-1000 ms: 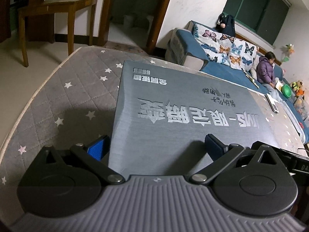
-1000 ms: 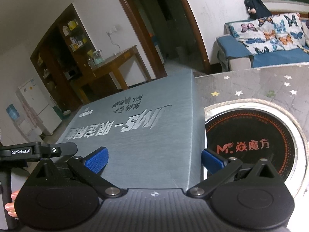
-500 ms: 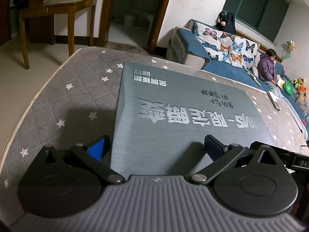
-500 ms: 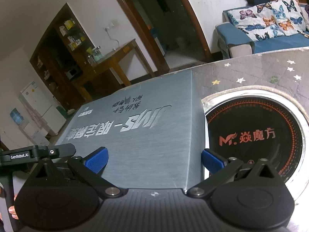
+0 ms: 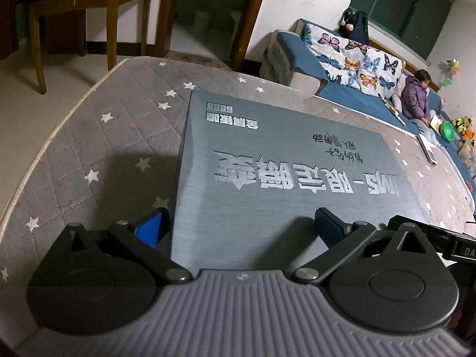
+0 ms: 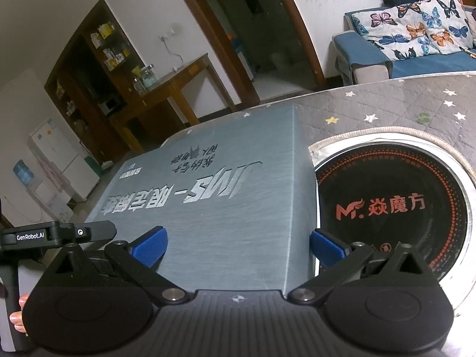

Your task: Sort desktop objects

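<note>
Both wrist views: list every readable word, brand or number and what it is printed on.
"JMS" and "6608": grey box, upside down; its other characters are not clearly readable.
"M." and "焱魔方": black round cooktop; its small ring text is too small.
"GenRobot.AI": the left gripper's mount, seen in the right wrist view.

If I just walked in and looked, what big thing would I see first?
You would see the big grey box with silver letters lying flat on the grey star-patterned table cover. The left gripper and the right gripper each have blue fingers spread wide at its near end. Right beside the box, on its right in the right wrist view, sits a round black induction cooktop with red writing.
</note>
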`<move>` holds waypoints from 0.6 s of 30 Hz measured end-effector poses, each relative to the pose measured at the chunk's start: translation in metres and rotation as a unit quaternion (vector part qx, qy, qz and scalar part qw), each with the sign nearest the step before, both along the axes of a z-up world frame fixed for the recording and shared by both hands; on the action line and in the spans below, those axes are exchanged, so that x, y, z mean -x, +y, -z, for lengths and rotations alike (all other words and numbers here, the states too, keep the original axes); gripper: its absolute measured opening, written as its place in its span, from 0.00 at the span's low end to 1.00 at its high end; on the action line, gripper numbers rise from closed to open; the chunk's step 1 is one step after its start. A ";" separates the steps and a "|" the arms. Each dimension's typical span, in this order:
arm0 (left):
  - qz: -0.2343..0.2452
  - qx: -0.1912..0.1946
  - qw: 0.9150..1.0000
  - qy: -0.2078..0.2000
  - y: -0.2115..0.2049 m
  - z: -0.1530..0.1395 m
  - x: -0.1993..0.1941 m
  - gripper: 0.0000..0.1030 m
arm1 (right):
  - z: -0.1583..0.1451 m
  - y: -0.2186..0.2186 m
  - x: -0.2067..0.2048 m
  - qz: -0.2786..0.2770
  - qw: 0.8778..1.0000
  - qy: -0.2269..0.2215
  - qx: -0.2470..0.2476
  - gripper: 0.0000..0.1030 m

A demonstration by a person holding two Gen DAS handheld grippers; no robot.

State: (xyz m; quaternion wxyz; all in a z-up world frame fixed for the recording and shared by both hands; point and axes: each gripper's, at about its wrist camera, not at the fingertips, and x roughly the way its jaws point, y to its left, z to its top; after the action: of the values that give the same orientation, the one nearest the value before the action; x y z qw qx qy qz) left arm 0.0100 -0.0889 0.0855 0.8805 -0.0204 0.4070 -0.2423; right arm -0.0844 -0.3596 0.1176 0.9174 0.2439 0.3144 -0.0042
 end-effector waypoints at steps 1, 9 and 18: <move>0.000 -0.001 1.000 0.000 0.000 0.001 0.000 0.99 | 0.000 0.000 -0.001 0.001 1.000 0.001 -0.001 1.00; -0.001 -0.005 1.000 0.011 0.000 0.009 -0.005 0.99 | 0.002 0.003 -0.004 0.000 1.000 0.009 0.014 1.00; -0.003 -0.003 1.000 0.021 0.002 0.016 -0.008 0.99 | 0.006 0.005 -0.006 0.000 1.000 0.015 0.018 1.00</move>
State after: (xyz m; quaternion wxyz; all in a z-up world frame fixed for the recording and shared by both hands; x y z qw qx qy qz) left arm 0.0176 -0.0868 0.0691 0.8727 -0.0241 0.4258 -0.2376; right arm -0.0783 -0.3543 0.1120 0.9169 0.2278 0.3274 -0.0136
